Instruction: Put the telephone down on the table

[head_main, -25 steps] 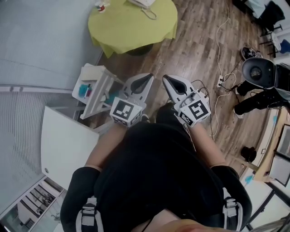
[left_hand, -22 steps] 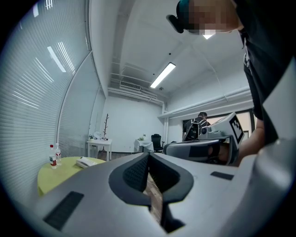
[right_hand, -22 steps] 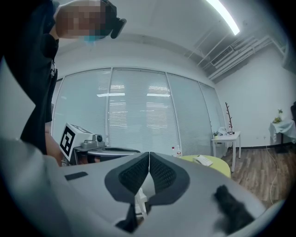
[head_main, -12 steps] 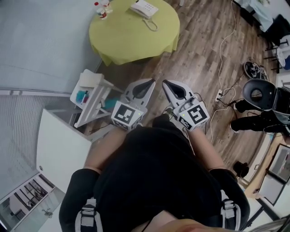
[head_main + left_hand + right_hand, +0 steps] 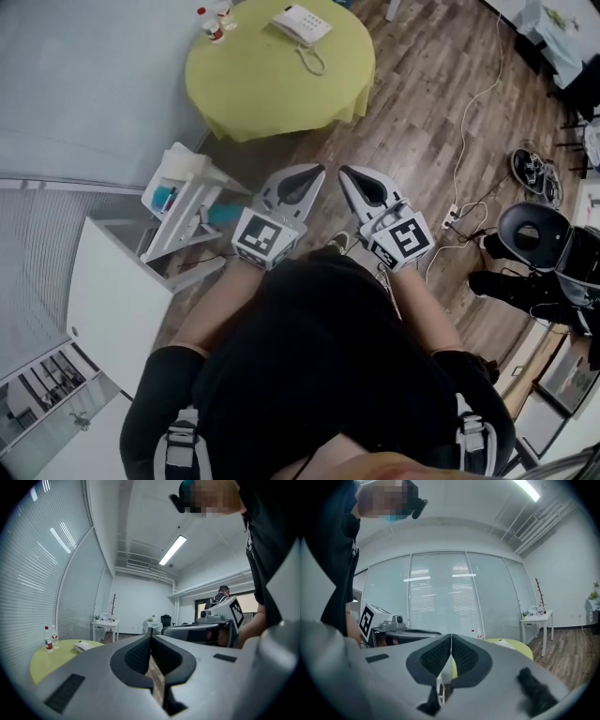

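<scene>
Moved toward round green-clothed table (image 5: 272, 89) since a second ago; lower in head view now, whole top in frame. Telephone (image 5: 301, 24) already resting on far side of tabletop, cord lying beside it, small bottles (image 5: 217, 28) near left edge. Left gripper (image 5: 317, 171) and right gripper (image 5: 344, 172) side by side over wood floor (image 5: 422, 112), both jaw pairs pressed together on nothing, well apart from telephone.
</scene>
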### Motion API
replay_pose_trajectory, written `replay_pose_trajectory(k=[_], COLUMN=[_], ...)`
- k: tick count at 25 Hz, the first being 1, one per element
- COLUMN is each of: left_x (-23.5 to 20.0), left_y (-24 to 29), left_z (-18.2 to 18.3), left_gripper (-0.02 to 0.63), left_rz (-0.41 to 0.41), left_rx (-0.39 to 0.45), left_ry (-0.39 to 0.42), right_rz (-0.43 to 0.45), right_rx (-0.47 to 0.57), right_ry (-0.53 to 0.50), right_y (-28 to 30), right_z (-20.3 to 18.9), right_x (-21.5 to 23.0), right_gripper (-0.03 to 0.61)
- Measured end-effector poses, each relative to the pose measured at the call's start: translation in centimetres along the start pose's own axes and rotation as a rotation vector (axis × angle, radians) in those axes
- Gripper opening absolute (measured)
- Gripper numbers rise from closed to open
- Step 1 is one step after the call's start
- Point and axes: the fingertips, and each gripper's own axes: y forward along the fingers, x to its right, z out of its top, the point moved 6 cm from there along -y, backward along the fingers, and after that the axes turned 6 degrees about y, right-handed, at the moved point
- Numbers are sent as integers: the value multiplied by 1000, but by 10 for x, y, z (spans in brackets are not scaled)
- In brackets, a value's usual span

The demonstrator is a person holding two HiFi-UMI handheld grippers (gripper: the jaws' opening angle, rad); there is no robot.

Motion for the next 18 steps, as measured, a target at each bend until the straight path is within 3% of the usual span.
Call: replay_pose_trajectory(k=[11, 18], left_x=[10, -9], left_y=[51, 60], left_z=[8, -1], left_gripper=[12, 12], left_rz=[82, 108], left_rx=[-16, -25], left_ry=[8, -9], right_rz=[81, 104], right_rx=[-8, -22], right_ry=[3, 12], right_y=[-12, 7], right_z=[10, 6], right_x=[55, 69], right_gripper=[17, 17])
